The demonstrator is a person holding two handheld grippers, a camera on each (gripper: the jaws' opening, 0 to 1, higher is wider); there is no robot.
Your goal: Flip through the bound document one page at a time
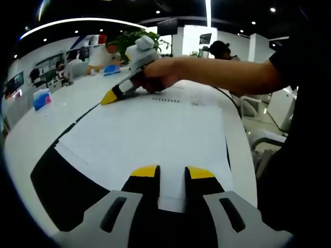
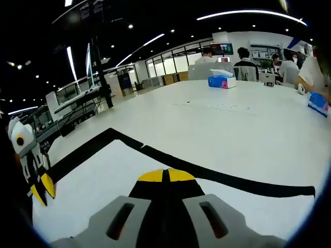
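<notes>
In the left gripper view, the left gripper (image 1: 172,172) has its yellow-tipped jaws parted by a narrow gap over the near edge of the bound document (image 1: 150,134), whose white page lies flat on a black cover on the white table (image 1: 46,124); whether they pinch the page I cannot tell. Beyond it, at the far end of the page, the right gripper (image 1: 109,97) touches down, held by a person's hand (image 1: 163,75). In the right gripper view, that gripper's jaws meet with no gap, nothing visible between them, on the white page just short of its black border.
</notes>
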